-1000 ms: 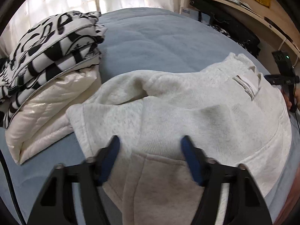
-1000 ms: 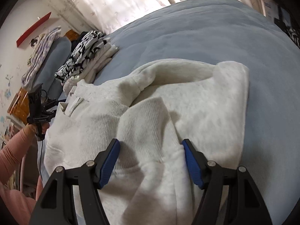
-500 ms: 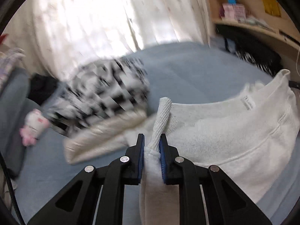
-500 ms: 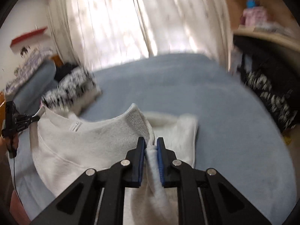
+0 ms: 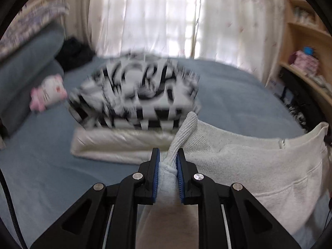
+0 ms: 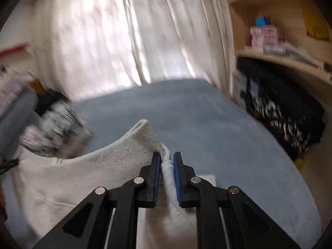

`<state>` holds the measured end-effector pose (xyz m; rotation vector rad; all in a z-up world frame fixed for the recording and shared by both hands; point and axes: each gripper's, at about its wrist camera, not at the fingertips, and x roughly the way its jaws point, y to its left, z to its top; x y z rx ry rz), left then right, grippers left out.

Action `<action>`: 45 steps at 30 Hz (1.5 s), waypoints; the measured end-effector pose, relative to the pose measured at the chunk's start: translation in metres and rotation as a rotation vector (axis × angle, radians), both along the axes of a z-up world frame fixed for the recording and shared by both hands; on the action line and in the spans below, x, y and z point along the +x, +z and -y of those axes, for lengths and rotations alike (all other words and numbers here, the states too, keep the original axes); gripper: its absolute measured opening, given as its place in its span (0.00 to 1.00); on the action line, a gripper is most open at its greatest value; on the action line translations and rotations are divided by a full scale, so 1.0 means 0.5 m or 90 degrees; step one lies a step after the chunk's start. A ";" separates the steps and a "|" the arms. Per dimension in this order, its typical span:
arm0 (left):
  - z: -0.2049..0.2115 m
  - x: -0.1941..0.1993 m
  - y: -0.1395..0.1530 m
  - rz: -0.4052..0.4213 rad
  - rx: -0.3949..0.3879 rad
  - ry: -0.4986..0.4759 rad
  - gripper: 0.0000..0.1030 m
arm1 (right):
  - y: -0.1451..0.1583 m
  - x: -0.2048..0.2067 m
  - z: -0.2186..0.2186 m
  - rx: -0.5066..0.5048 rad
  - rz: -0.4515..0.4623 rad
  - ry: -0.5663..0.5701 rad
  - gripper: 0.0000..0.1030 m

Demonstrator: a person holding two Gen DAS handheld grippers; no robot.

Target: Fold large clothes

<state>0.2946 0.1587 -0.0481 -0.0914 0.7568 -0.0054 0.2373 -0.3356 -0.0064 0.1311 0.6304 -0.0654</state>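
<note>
While no writing reads, cream sweatshirt [image 5: 238,161] pinched, patterned stack [image 5: 137,95] blurred.

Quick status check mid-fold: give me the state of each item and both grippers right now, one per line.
left gripper: shut on the sweatshirt's ribbed edge.
right gripper: shut on the sweatshirt's ribbed edge.
sweatshirt: unfolded, pinched at two points, partly raised.
black-and-white garment: folded, atop the stack.
cream jacket: folded, under it.
curtains: drawn.

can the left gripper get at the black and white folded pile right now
Probably not as things stand: the left gripper is shut on the cream sweatshirt, so it would have to let go first. The black and white pile lies just ahead, nothing between.
</note>
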 end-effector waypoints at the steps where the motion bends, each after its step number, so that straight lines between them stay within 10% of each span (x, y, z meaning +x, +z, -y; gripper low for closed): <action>1: 0.005 0.024 -0.036 -0.017 0.012 0.007 0.13 | -0.054 0.049 0.000 -0.001 -0.052 -0.013 0.12; 6: 0.044 0.103 -0.208 -0.111 0.079 0.004 0.14 | -0.277 0.136 -0.005 -0.006 -0.228 -0.039 0.14; 13: 0.048 0.083 -0.181 -0.101 0.091 -0.033 0.40 | -0.217 0.086 0.016 0.038 -0.212 0.020 0.20; 19: 0.012 0.038 -0.090 -0.068 0.004 -0.040 0.60 | -0.127 0.033 0.016 0.208 -0.181 0.090 0.59; 23: 0.045 0.043 -0.118 -0.161 -0.085 -0.101 0.63 | -0.156 0.047 -0.027 0.279 -0.238 0.122 0.60; 27: 0.119 0.051 -0.175 -0.218 -0.066 -0.145 0.63 | -0.213 0.074 -0.078 0.258 -0.293 0.114 0.60; 29: 0.154 0.042 -0.186 -0.197 -0.044 -0.132 0.59 | -0.225 0.076 -0.098 0.229 -0.272 0.100 0.53; 31: 0.172 0.047 -0.180 -0.162 -0.031 -0.105 0.09 | -0.221 0.074 -0.111 0.197 -0.249 0.098 0.40; 32: 0.179 0.052 -0.175 -0.152 -0.016 -0.087 0.00 | -0.210 0.070 -0.119 0.172 -0.232 0.094 0.33; 39: 0.222 0.076 -0.130 -0.041 -0.008 -0.032 0.00 | -0.132 0.053 -0.121 0.079 -0.064 0.055 0.14; 45: 0.239 0.122 -0.200 -0.068 0.048 -0.016 0.00 | -0.250 0.139 -0.098 0.079 -0.194 0.017 0.17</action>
